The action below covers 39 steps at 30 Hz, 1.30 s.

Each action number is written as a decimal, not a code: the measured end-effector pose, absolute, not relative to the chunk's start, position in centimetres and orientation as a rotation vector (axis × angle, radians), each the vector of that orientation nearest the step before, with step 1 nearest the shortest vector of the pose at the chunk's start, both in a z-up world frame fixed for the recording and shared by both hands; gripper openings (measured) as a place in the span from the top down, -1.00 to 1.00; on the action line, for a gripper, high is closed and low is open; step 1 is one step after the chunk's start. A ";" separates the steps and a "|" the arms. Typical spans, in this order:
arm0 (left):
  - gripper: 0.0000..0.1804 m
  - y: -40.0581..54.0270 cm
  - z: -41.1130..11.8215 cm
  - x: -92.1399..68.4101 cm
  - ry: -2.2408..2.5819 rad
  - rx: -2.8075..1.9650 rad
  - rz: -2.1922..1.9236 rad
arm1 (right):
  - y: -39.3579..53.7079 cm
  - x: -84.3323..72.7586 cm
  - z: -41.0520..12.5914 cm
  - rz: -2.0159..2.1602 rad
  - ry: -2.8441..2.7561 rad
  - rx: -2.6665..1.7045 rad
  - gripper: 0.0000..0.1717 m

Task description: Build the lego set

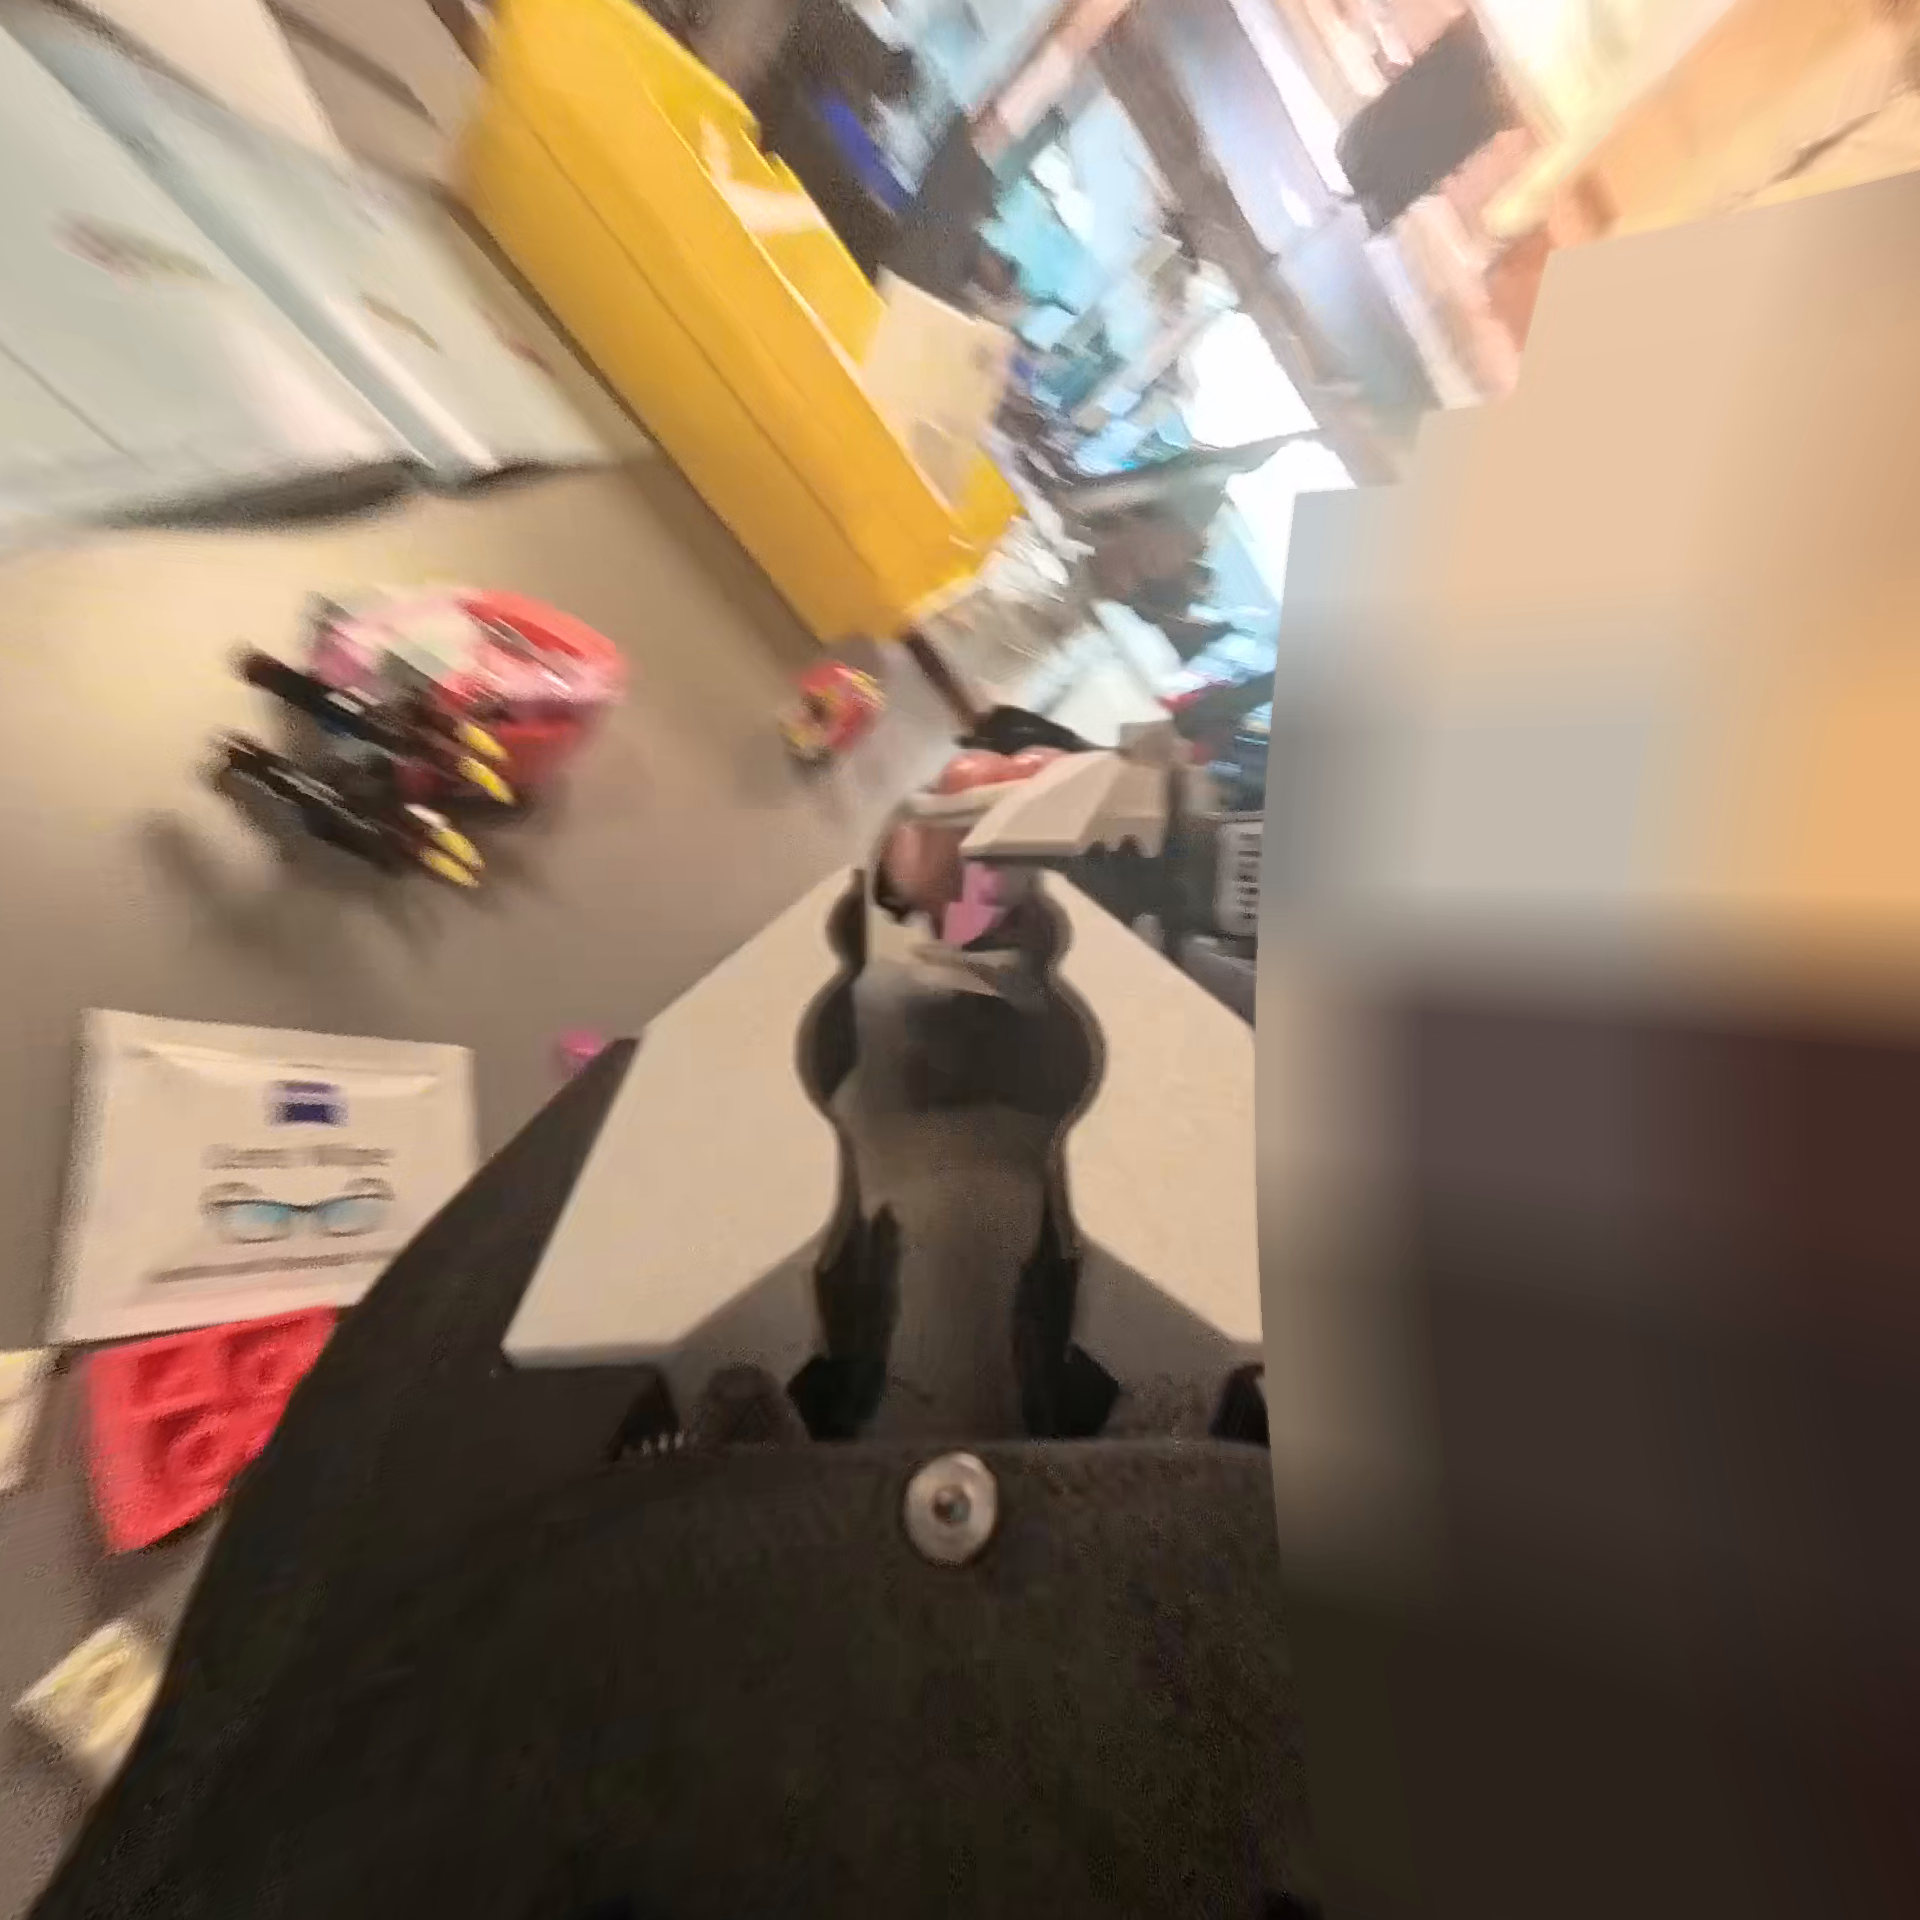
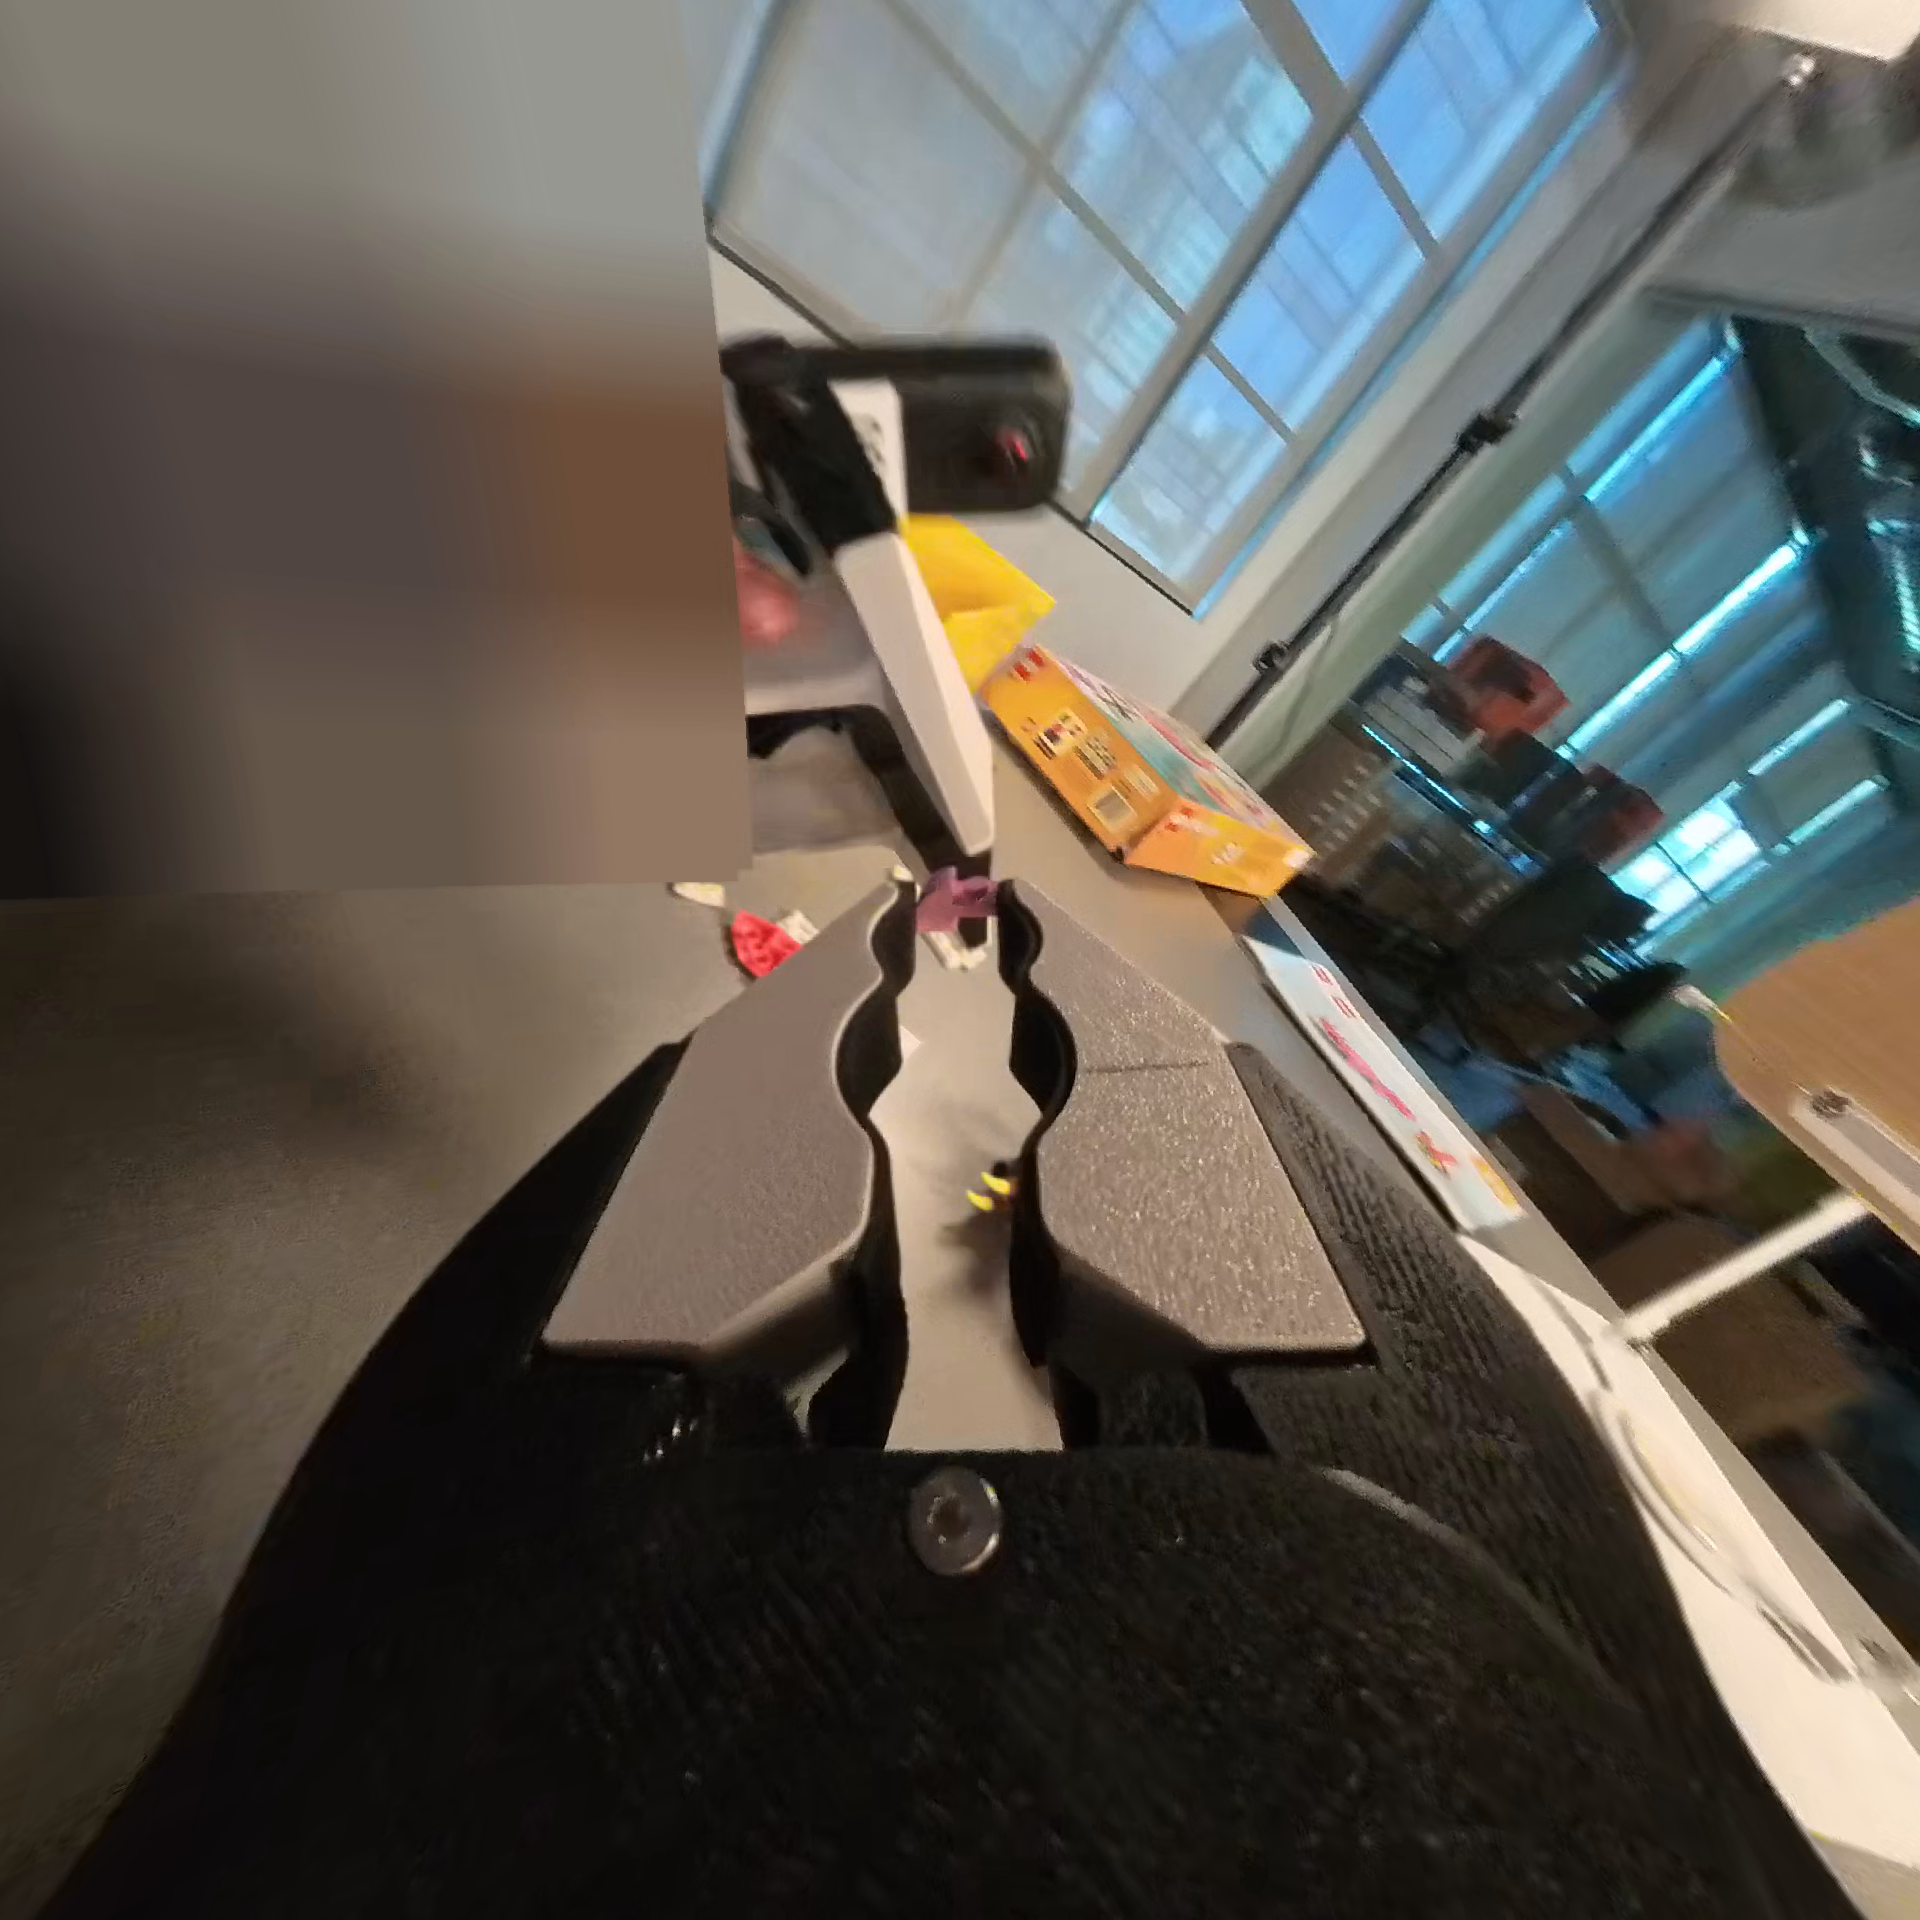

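My right gripper (image 2: 953,902) is shut on a small purple piece (image 2: 951,899), which spans the gap between its two dark fingertips above the grey table (image 2: 1101,914). The left gripper's pale finger (image 2: 925,686) comes down onto that piece from above, its camera behind it. In the blurred left wrist view, my left gripper (image 1: 956,894) has its pale fingertips apart with the purple piece (image 1: 982,920) and a pinkish-brown blur between them. The right gripper's grey finger (image 1: 1049,821) lies just above. Whether the left pads press on anything is not clear.
On the table lie black markers with yellow tips (image 1: 353,779), a red and pink tub (image 1: 520,665), a small red-yellow toy (image 1: 831,707), a white packet (image 1: 270,1164) and a red moulded piece (image 1: 177,1423). A yellow box (image 2: 1132,779) and a booklet (image 2: 1392,1091) lie by the table edge. Left and right tips are no more than a few centimetres apart.
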<state>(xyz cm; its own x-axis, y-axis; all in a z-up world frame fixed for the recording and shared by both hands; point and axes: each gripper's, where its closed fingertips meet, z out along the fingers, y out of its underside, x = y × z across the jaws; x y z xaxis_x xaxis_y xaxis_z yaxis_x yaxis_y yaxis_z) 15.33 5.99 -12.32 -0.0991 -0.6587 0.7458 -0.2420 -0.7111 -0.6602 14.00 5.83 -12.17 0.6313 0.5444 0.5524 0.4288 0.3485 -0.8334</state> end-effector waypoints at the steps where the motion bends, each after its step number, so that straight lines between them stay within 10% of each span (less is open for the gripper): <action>1: 0.64 6.3 -12.6 15.3 1.002 -1.826 -1.737 | 6.1 14.3 -12.2 0.072 -0.942 -1.279 0.85; 19: 0.90 5.9 -14.1 15.8 1.128 -1.785 -1.356 | 6.8 14.5 -13.6 -0.089 -1.021 -1.281 0.85; 25: 0.90 4.8 -16.4 14.4 1.379 -1.809 -1.240 | 3.3 15.1 -18.6 0.704 -1.232 -1.732 0.57; 39: 0.89 1.9 -19.1 14.0 1.894 -1.712 -1.167 | 2.6 16.4 -22.7 0.623 -1.387 -1.879 0.84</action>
<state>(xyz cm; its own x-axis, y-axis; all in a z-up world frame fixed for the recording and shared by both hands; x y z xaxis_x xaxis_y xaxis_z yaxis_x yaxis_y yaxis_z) 14.03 1.94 -19.13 -0.2215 -0.9366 0.2715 -0.6638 -0.0592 -0.7456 16.42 2.63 -22.69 0.3082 0.9509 0.0300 0.6095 -0.1731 -0.7736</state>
